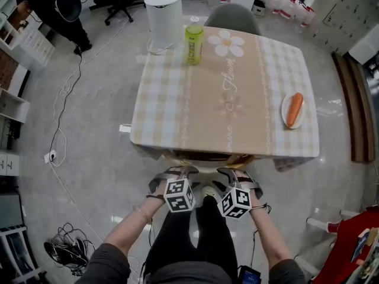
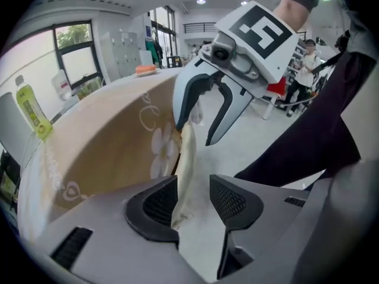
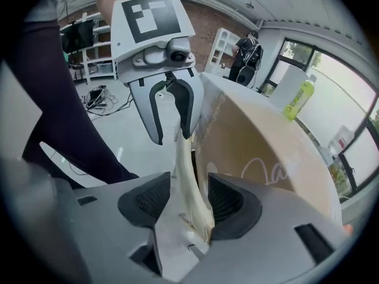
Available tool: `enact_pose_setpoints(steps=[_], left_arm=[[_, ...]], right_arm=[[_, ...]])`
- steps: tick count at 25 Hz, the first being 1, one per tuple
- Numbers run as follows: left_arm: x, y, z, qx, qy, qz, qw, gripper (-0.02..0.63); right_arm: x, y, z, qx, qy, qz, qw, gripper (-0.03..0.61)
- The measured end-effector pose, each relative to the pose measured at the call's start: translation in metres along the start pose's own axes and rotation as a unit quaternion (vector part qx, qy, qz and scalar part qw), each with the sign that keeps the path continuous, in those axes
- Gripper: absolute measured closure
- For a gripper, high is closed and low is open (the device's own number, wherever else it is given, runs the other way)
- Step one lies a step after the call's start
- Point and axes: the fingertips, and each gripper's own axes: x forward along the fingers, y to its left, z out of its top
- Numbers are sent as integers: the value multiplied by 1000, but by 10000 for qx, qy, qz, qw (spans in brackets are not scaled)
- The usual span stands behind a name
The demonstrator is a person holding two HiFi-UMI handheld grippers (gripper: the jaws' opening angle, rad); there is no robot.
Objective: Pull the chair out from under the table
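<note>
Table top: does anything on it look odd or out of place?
Nothing is spilled or knocked over. The one thing that stands out is the small plate with a carrot, which sits close to the table's right edge in the head view, far from the upright green bottle at the far side.

The chair (image 3: 189, 177), only its thin cream backrest rim showing upright, is standing tucked under the near edge of the beige-checked, flower-printed, cloth-covered table (image 1: 237, 99).

Tablecloth (image 1: 201, 99): cursive "Flower" along centre band. Bottle (image 1: 193, 44) label: print too small to read.
</note>
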Motion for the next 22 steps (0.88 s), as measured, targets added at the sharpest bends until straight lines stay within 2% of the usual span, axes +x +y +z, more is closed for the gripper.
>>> enact_pose_setpoints(steps=[11, 18, 22], left_arm=[[24, 18, -4, 467, 430, 157, 9979, 425], [41, 19, -8, 833, 756, -132, 9936, 425], [50, 21, -14, 843, 879, -266, 9922, 425]], right_arm=[[28, 2, -14, -779, 398, 624, 9942, 397], [41, 6, -25, -846, 551, 946, 9904, 396], [48, 6, -33, -907, 647, 1050, 9882, 397]])
